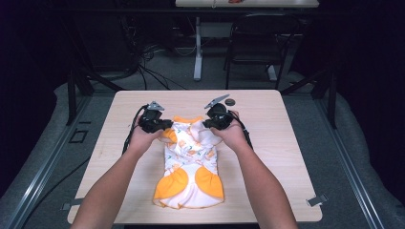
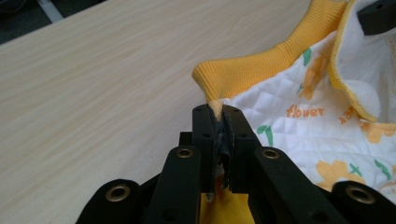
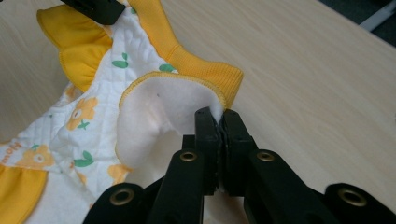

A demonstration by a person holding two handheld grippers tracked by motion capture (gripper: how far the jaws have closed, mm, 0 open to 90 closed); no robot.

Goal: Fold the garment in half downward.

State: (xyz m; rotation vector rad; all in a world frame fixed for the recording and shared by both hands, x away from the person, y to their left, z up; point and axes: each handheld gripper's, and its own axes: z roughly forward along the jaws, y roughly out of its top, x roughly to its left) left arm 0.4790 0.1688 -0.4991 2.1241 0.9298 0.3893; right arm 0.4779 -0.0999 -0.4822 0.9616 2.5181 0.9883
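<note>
- Lying on the table (image 1: 267, 119), the small yellow-and-white garment (image 1: 191, 167) has its upper end lifted.
- Left gripper (image 1: 160, 126): jaws clamped on the yellow ribbed edge.
- Right gripper (image 1: 210, 124): jaws clamped on the white inner edge.

— Seen above the wooden table (image 1: 267, 114): two bare forearms, no sleeves, each hand around a black gripper.

— On the left gripper (image 2: 218, 122) and right gripper (image 3: 219, 122): matte black jaws on hinged black links, brass-ringed rivet holes at the joints.

— On top?

— Grey three-cornered plates, toward the table's far edge; black cables trailing off each body.
</note>
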